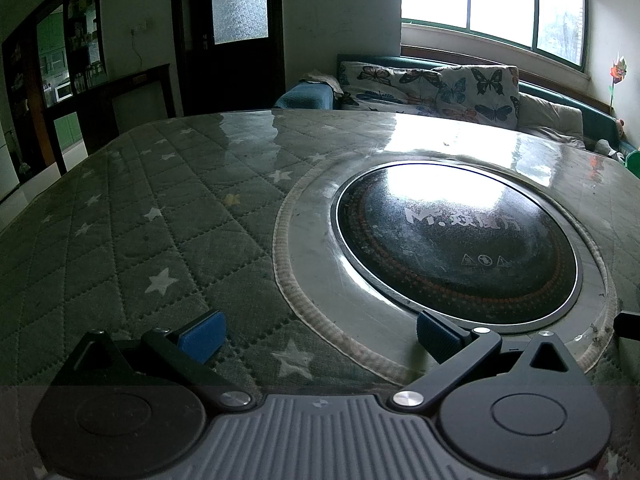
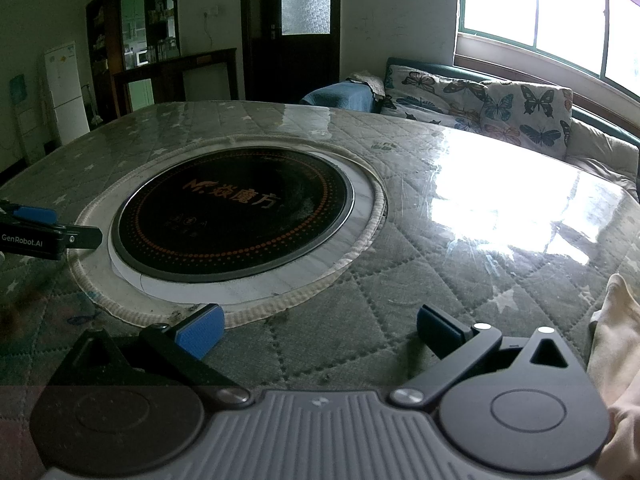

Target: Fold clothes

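Both tools are hanging empty, jaws spread wide: the left gripper point(image 1: 318, 338) and right gripper point(image 2: 318, 336) are hovering over the quilted table cover point(image 1: 132, 216). Folding is not yet beginning; the next move needs the right gripper reaching the cream cloth point(image 2: 614, 320) at its right edge. Beyond, the round cooktop point(image 2: 236, 216) is lying bare; no containers are showing.

dim room, blown-out window point(image 2: 560, 12) glare on the glossy table point(image 2: 500, 208) (fisheye edges bend, darken).

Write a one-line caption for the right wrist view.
Open right gripper above a quilted table cover, round black hotplate ahead, cream cloth at right edge, left gripper at left.
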A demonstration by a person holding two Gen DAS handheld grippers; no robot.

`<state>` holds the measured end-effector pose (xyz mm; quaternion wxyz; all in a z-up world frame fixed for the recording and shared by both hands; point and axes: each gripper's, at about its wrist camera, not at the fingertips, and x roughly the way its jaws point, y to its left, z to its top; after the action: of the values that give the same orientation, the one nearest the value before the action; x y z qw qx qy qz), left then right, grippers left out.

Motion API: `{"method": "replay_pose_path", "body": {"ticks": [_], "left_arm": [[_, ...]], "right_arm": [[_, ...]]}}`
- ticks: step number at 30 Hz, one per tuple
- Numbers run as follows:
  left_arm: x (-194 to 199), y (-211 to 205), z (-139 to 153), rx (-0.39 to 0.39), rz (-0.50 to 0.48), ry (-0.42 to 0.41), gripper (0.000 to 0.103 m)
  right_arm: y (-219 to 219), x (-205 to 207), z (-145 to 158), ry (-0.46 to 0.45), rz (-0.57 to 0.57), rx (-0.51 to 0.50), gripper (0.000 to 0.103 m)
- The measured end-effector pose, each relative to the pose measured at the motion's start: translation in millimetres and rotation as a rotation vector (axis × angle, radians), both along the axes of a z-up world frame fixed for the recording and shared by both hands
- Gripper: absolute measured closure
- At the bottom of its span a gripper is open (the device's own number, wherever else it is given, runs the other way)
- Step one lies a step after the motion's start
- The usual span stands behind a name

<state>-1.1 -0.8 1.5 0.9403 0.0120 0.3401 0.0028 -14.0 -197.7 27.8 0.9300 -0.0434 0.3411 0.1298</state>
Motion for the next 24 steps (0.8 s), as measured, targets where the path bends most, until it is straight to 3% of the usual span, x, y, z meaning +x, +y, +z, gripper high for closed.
{"method": "replay_pose_path", "body": {"ticks": [24], "left_arm": [[-1.6,0.4,1.2,0.003,0.000,0.001,0.000]], "right_arm": [[-0.6,0.7,-0.9,0.002,0.000,0.001,0.000]]}}
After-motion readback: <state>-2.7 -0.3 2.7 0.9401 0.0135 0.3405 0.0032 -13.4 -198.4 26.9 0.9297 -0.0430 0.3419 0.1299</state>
